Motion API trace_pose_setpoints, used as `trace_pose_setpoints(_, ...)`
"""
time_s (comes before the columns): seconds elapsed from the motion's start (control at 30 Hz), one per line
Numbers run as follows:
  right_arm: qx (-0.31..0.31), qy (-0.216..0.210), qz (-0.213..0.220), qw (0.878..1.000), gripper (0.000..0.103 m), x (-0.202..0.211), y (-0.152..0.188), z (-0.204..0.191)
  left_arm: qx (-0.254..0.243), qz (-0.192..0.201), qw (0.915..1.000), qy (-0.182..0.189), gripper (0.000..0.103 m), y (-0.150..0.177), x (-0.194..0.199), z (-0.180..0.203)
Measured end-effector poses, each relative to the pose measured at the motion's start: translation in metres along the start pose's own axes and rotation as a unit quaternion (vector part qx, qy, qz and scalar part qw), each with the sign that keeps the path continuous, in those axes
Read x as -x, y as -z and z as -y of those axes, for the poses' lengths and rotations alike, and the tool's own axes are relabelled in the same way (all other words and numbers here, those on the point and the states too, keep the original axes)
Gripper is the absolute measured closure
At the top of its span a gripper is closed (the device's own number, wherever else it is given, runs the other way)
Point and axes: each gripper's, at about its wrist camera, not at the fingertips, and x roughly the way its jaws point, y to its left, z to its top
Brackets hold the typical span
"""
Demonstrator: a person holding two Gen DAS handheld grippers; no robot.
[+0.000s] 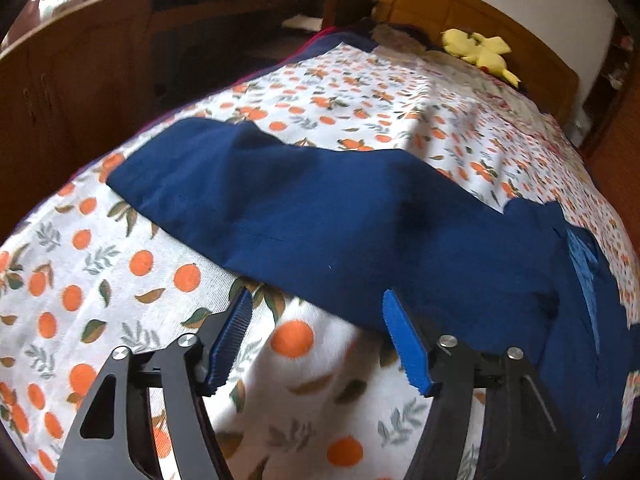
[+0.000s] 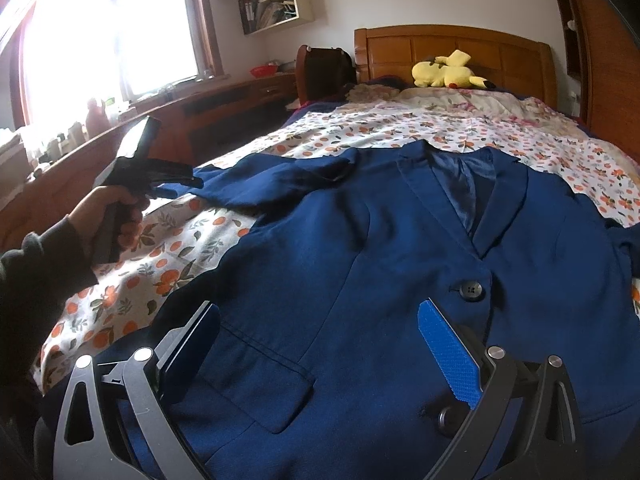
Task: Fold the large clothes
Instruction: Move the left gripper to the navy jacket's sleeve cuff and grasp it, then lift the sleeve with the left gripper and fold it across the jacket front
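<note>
The navy jacket [image 2: 360, 240] lies face up on the bed [image 2: 460, 128], front buttoned, collar toward the headboard, its sleeve [image 1: 300, 208] stretched out flat over the orange-print sheet [image 1: 80, 260]. I judge this to be the start of the fold: the sleeve has to come in across the body first. My left claw [image 1: 316, 336] hangs just short of the sleeve's near edge, jaws apart with only sheet between the pads [image 1: 404, 340], nothing gripped. My right claw [image 2: 320, 344] hovers over the lower front near the pocket flap [image 2: 276, 392], jaws spread wide and empty too. Next I should push the left claw forward so the sleeve's edge slides between the pads, then pinch the sleeve alone without catching the sheet underneath.
</note>
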Motion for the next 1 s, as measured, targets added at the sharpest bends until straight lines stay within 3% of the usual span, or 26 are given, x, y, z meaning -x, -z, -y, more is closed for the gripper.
trace_pose_setpoints(0.07, 0.000, 0.000, 0.000, 1.000, 0.007, 0.000, 0.000, 0.000, 0.011, -0.007, 0.9999, 0.006, 0.042, -0.003, -0.005, -0.002)
trace_pose_setpoints(0.17, 0.000, -0.001, 0.003, 1.000, 0.007, 0.001, -0.001, 0.000, 0.039, -0.021, 0.9988, 0.018, 0.066, -0.007, -0.014, -0.005)
trace_pose_setpoints(0.2, 0.000, -0.001, 0.004, 1.000, 0.007, 0.001, -0.001, 0.000, 0.044, -0.018, 0.9988, 0.013, 0.082, -0.007, -0.014, -0.004)
trace_pose_setpoints(0.3, 0.001, -0.003, 0.007, 1.000, 0.007, 0.002, -0.001, 0.001, 0.015, -0.005, 0.9998, -0.015, 0.097, -0.010, -0.008, 0.010)
trace_pose_setpoints(0.43, 0.004, -0.001, 0.013, 1.000, 0.007, 0.007, -0.002, 0.000, -0.024, 0.022, 0.9985, -0.045, 0.102, -0.013, 0.010, 0.031)
trace_pose_setpoints(0.67, 0.011, 0.014, 0.033, 0.999, 0.007, 0.029, -0.006, 0.001, -0.098, 0.092, 0.9899, -0.045, 0.102, -0.011, 0.071, 0.096)
trace_pose_setpoints(1.0, 0.004, 0.036, 0.058, 0.998, 0.007, 0.069, -0.008, 0.017, -0.203, 0.116, 0.9721, 0.010, 0.102, 0.044, 0.127, 0.203)
